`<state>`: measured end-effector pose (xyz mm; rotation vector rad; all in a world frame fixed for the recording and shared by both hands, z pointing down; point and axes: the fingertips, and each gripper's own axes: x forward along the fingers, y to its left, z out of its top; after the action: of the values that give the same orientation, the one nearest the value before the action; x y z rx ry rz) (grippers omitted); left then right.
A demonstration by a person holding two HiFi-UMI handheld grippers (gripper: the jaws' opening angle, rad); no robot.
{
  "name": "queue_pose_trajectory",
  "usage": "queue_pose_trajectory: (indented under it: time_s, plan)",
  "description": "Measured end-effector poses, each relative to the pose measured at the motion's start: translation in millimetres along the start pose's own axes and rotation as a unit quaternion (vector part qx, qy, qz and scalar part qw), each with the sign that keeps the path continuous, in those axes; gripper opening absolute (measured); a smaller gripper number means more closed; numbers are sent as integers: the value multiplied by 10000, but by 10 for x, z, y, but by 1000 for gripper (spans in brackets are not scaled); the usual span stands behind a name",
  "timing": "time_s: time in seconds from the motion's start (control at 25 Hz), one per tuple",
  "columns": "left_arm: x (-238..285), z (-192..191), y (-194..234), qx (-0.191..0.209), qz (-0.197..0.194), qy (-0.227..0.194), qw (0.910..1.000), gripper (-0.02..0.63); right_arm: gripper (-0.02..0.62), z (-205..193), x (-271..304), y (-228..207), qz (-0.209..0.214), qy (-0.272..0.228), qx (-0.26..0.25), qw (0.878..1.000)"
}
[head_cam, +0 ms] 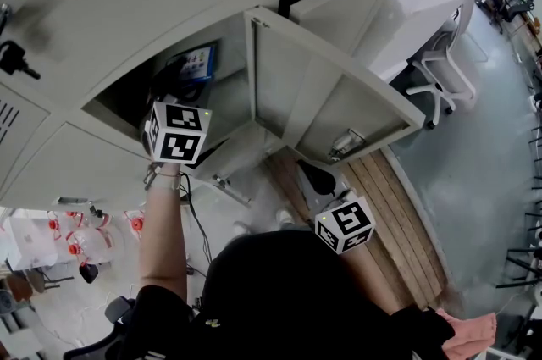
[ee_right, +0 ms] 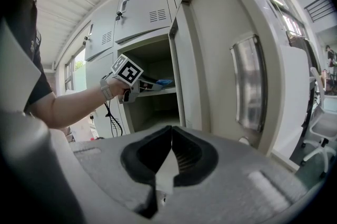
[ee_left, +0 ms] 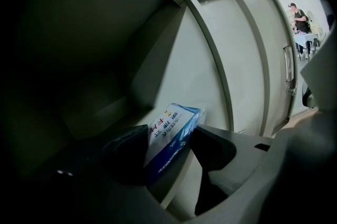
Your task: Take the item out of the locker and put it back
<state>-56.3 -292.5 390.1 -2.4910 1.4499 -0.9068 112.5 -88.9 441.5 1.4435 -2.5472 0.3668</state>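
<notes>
A blue-and-white packet [ee_left: 171, 130] lies on the shelf inside the open locker compartment [head_cam: 127, 96]. My left gripper [ee_left: 168, 134] reaches into that compartment with the packet between its jaws. The jaws stand apart and the right pad does not press on the packet, so the left gripper is open. The head view shows the packet [head_cam: 196, 62] just beyond the left gripper's marker cube [head_cam: 176, 132]. My right gripper [ee_right: 171, 130] is shut and empty, held low outside the locker beside the swung-out door [ee_right: 226, 59]. The right gripper view also shows the left gripper [ee_right: 141, 86] at the shelf.
The locker door [head_cam: 339, 91] stands open to the right of the compartment. A white chair [head_cam: 445, 66] and a wooden pallet [head_cam: 398, 206] are on the floor to the right. Bottles with red caps [head_cam: 76, 235] and a cable [head_cam: 199, 223] are lower left.
</notes>
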Motion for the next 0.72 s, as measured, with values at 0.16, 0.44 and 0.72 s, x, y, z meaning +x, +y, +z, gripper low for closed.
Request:
queue_pose_trajectory:
  time_s: [0.16,0.44,0.72]
  plan:
    - [-10,23,55,2,75,-12,10000,292,-2,-2,4,-10,-10,0,8,10000]
    - [-27,-1,22,46,16,110,9999,305,-2,-9,1,-27,-25,2,24,10000]
    - [-27,-59,-66,216,-53,243,9995,324,-2,-19,5,-25,-7,16,35,10000]
